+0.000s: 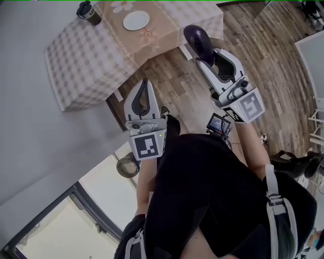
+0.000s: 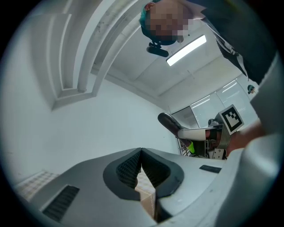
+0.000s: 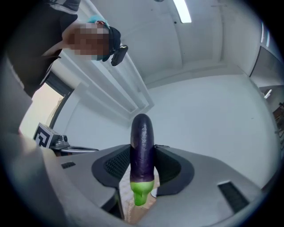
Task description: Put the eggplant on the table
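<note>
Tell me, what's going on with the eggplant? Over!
Right tongs shut on eggplant, not yet on table. Left tongs shut, empty. Plate and cup on table, bare cloth beside them.

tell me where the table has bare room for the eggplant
Bare cloth this side of the cup, out to the table corner, and right of the plate, nearest the eggplant in the right gripper. Only the cup-to-plate strip is crowded.
</note>
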The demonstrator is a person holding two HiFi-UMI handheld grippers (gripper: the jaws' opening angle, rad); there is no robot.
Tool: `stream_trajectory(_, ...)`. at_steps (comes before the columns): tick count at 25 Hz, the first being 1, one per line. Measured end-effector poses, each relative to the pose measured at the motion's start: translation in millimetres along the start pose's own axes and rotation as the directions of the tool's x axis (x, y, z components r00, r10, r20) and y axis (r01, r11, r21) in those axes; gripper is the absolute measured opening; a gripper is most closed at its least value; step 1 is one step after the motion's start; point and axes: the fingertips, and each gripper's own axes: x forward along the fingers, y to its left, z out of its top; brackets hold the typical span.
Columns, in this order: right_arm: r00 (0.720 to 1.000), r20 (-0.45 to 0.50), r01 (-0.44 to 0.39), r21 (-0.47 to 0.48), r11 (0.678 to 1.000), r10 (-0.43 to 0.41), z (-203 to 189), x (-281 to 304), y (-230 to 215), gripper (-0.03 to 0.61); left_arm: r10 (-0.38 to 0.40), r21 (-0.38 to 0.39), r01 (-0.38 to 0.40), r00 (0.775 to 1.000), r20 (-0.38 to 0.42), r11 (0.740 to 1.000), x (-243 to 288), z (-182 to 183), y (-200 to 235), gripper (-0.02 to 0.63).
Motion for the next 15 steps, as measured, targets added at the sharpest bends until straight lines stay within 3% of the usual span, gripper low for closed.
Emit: stream_trajectory(15, 1.0, 0.001, 0.013, -0.022, 1.0, -0.013, -21, 118, -6, 0.175, -0.017, -0.008, 0.017, 1.0, 0.015, 1.0, 58, -17, 101, 0.009)
